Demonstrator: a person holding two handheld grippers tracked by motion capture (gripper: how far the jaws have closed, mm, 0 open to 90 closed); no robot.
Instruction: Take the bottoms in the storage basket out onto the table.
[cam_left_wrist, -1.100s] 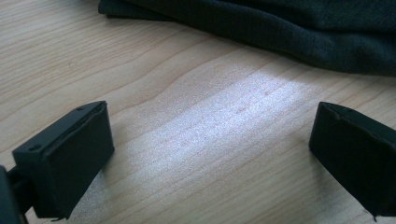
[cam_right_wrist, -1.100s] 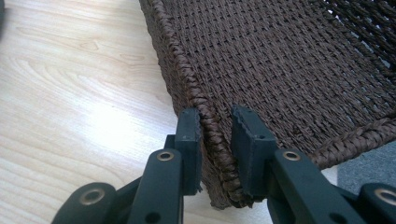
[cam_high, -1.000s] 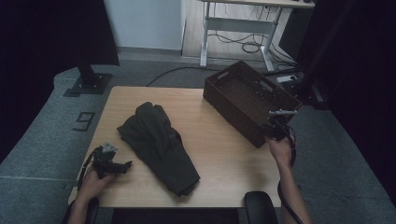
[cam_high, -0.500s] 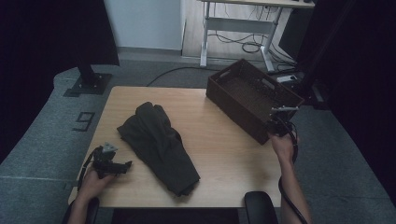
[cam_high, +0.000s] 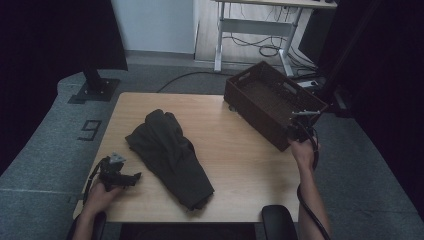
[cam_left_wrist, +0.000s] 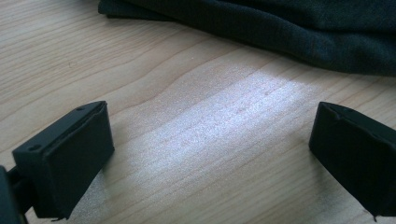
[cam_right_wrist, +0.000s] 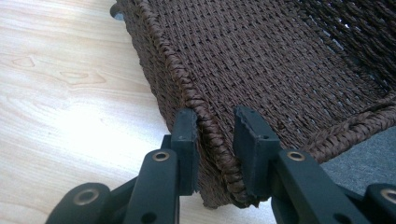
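A dark brown woven basket (cam_high: 270, 100) stands at the table's far right corner, its inside bare. My right gripper (cam_high: 301, 121) is shut on the rim at its near right corner. In the right gripper view the jaws (cam_right_wrist: 215, 135) straddle the braided edge of the basket (cam_right_wrist: 280, 60), one pad outside the wall and one inside. A crumpled dark garment (cam_high: 170, 150) lies across the middle of the wooden table (cam_high: 240, 160). At the near left, my left gripper (cam_high: 134, 176) rests low over the wood, open, and points at the garment (cam_left_wrist: 280, 28). Nothing sits between its pads (cam_left_wrist: 210, 154).
Behind the table stands a white-legged desk (cam_high: 220, 45) with cables on the floor. A black stand base (cam_high: 95, 90) sits at far left, a floor mark shaped like a 9 (cam_high: 91, 130) beside the table. A dark rounded chair part (cam_high: 277, 222) is at the near edge.
The right gripper has shifted a little to the right and away, and the basket has moved with it, turning slightly. The left gripper and the garment have stayed put.
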